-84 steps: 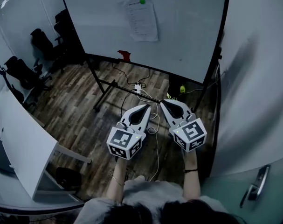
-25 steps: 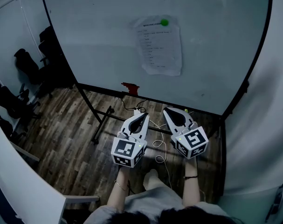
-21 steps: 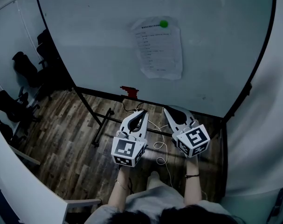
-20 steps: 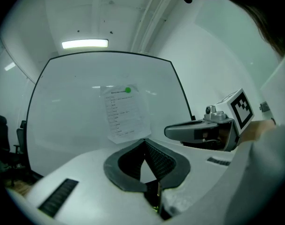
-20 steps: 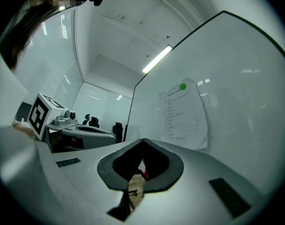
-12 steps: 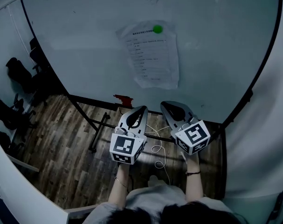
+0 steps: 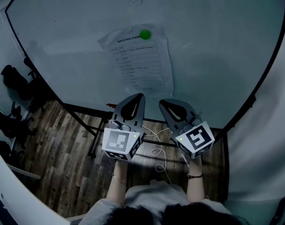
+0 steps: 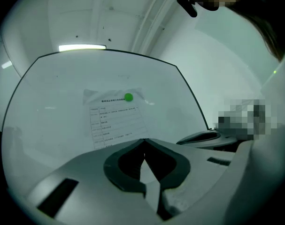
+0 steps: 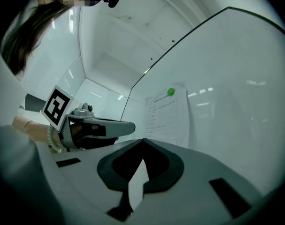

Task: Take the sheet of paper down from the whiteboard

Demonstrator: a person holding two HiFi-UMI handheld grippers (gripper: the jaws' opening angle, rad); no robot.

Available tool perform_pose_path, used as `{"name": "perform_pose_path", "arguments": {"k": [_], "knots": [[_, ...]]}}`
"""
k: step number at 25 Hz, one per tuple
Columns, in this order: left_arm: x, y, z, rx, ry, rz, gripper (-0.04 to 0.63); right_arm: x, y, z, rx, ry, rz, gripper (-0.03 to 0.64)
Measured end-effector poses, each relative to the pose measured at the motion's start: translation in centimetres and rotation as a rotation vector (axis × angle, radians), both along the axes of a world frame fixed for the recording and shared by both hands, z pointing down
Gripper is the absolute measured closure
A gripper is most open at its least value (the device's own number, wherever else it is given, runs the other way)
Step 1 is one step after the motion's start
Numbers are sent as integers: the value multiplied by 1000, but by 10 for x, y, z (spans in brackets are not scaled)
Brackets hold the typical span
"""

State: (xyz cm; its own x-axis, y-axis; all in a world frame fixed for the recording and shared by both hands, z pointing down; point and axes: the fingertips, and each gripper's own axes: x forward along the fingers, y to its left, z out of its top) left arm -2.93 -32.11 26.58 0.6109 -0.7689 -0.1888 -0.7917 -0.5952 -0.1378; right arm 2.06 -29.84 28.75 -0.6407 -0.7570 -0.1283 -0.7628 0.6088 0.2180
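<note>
A printed sheet of paper (image 7: 140, 62) hangs on the whiteboard (image 7: 208, 41), pinned at its top by a round green magnet (image 7: 145, 33). The same sheet (image 8: 115, 122) shows in the left gripper view, and the sheet (image 9: 167, 118) appears more edge-on in the right gripper view. My left gripper (image 7: 141, 96) is shut and empty, its tip just below the sheet's lower edge. My right gripper (image 7: 162, 102) is shut and empty too, below and slightly right of the sheet. Neither touches the paper.
The whiteboard stands on a black frame (image 7: 93, 139) over a wood floor (image 7: 53, 172) with a white cable (image 7: 157, 153). Black office chairs (image 7: 13, 76) stand at the left. A pale wall (image 7: 269, 139) closes in on the right.
Both grippers have risen and moved toward the whiteboard, staying shut. The sheet now looks larger and sits just above their tips.
</note>
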Motion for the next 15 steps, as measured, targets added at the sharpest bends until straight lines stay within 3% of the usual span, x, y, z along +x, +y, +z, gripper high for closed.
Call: {"name": "perform_pose_path", "arguments": {"k": [7, 15], "knots": [[-2, -7, -24, 107, 10, 11, 591, 2, -15, -17, 68, 37, 19, 615], [1, -24, -79, 286, -107, 43, 561, -6, -26, -28, 89, 34, 104, 615]]}}
